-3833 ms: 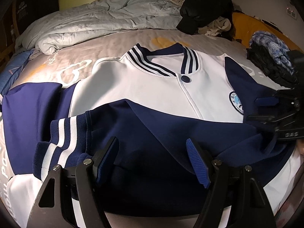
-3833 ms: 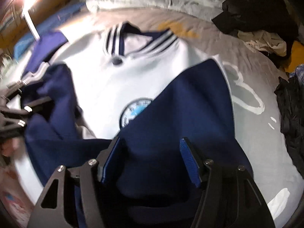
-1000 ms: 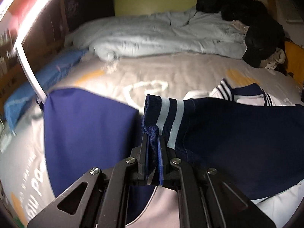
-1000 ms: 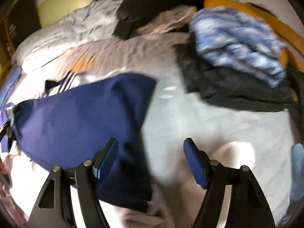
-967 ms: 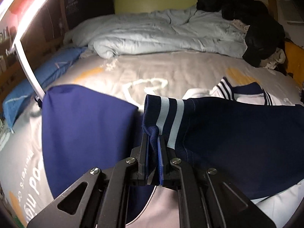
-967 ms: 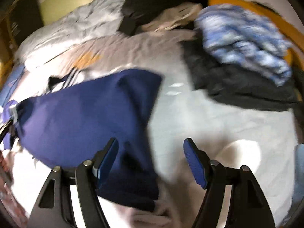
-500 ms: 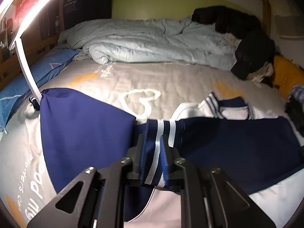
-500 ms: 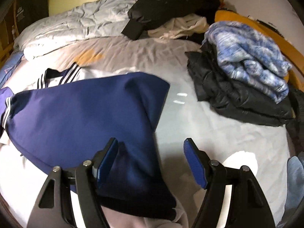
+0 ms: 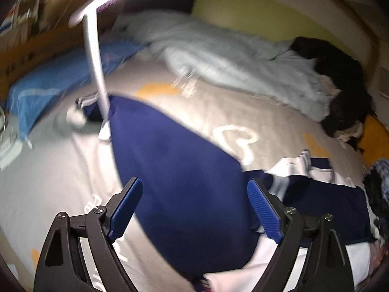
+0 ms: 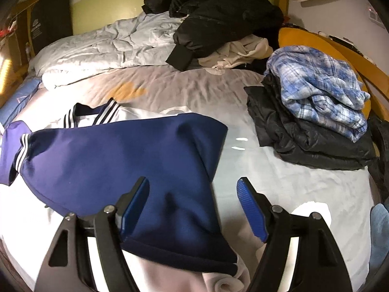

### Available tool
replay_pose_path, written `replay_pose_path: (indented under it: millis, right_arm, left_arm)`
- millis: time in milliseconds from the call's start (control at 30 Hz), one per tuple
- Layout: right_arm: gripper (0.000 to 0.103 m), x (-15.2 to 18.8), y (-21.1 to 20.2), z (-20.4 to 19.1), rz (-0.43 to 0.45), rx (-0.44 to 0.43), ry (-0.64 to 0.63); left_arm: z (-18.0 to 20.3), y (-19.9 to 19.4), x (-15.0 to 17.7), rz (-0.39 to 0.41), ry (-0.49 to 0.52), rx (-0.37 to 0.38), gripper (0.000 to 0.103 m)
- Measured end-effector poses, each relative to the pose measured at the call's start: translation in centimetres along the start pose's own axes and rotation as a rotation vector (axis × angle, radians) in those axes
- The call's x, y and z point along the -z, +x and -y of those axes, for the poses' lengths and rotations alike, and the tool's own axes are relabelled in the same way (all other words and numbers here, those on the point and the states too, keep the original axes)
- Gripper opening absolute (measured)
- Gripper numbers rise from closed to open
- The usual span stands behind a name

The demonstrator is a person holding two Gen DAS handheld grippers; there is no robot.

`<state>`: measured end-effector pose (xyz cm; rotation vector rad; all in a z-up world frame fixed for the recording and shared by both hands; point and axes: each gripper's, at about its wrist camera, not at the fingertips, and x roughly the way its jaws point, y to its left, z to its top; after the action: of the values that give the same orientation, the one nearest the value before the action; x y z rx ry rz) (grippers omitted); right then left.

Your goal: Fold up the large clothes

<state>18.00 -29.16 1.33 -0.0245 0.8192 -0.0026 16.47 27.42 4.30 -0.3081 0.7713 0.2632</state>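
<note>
Grey bedsheet (image 10: 279, 170), navy-sleeved jacket (image 10: 109, 155) spread flat, left gripper (image 9: 194, 206) just opened, empty, right gripper (image 10: 193, 206) agape, empty

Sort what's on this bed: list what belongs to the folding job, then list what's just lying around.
Part of the job:
- navy and white jacket, one navy sleeve folded across it
- left gripper, jaws just opened, nothing pinched
- right gripper, open

Lying about:
- crumpled pale duvet
- black coat heap
- blue plaid garment on a folded black jacket
- blue pillow
</note>
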Motion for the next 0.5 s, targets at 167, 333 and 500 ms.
replay_pose_path:
  millis: [167,333,500]
  right_arm:
    - [0.072,0.0,0.3,-0.1,-0.014,-0.009,-0.003]
    - [0.072,0.0,0.5,-0.2,-0.020,-0.012,-0.010]
    - [0.072,0.0,0.5,-0.3,-0.019,-0.014,-0.014]
  left_arm:
    - [-3.9,4.9,-0.1,-0.116,-0.107,-0.047,0.086]
    - [-6.2,7.6,0.6,-0.170,-0.205,-0.016,0.077]
    - [-6.6,9.0,1.3,-0.247,-0.193,-0.112,0.032]
